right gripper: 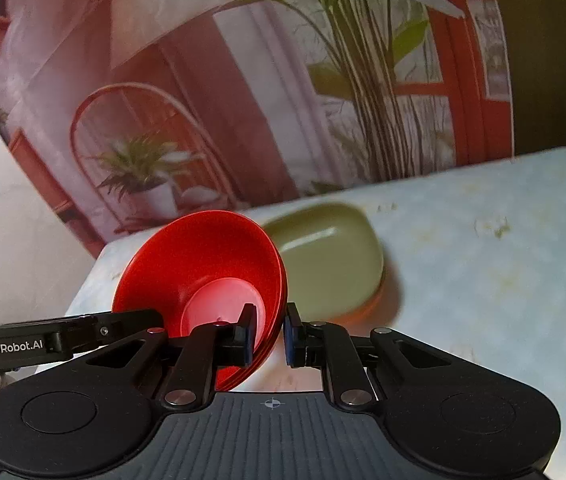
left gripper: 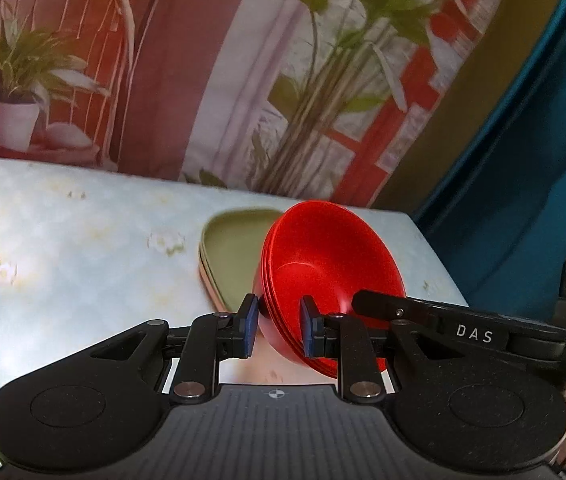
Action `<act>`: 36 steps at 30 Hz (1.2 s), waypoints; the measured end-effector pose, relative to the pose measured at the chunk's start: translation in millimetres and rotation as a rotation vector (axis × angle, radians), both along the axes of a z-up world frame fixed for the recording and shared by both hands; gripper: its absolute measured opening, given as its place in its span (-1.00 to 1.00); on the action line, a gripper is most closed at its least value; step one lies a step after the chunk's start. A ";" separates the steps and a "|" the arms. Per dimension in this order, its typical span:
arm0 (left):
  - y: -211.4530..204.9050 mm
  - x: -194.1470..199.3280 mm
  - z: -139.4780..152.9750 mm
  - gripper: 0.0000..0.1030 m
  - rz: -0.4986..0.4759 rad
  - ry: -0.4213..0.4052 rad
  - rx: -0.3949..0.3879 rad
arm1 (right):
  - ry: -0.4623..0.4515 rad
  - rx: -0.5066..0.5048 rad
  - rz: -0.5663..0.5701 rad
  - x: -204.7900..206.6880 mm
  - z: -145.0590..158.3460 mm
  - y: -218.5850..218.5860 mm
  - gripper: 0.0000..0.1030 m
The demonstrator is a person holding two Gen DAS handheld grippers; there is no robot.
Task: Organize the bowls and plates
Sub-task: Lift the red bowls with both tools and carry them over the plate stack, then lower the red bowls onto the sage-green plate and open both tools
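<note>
Both tools gripped the rim of a tilted stack of red bowls [left gripper: 323, 264], left tool [left gripper: 279, 326] and right tool [right gripper: 269, 334]. Only the left view showed the two stacked green plates [left gripper: 227, 256] hollow side up, on the bench [left gripper: 63, 240]. The bowls numbered about four.

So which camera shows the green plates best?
The right wrist view: the green plates show nearly whole, though blurred, behind the red bowls. In the left wrist view the red bowls hide their right part, but the stacked edges are visible.

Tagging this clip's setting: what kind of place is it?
Probably a staged home-style table: a floral tablecloth, a printed backdrop of plants and chairs, a teal curtain. Both grippers hold red bowls beside green plates.
</note>
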State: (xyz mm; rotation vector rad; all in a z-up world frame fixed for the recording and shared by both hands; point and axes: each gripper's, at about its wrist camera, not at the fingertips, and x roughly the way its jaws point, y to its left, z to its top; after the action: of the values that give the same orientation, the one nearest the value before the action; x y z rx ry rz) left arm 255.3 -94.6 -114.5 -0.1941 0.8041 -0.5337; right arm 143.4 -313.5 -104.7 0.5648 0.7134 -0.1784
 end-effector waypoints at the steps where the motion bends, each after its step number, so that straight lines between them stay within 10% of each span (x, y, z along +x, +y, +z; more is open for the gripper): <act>1: -4.1 7.8 -0.6 -0.54 0.004 0.002 0.011 | -0.001 -0.002 -0.004 8.5 -0.1 -4.2 -0.75; 29: -45.8 73.2 -52.1 -0.53 0.006 0.046 0.137 | 0.112 -0.052 -0.034 81.2 -54.3 -48.0 -0.75; 36: -45.3 68.8 -48.3 -0.52 0.011 -0.013 0.171 | 0.106 -0.199 -0.005 81.1 -50.3 -35.7 -0.70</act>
State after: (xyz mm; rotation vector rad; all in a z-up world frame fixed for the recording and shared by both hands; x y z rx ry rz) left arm 324.2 -139.9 -162.8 -0.0377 0.8307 -0.4533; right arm 224.5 -349.2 -155.0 0.3692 0.7873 -0.2823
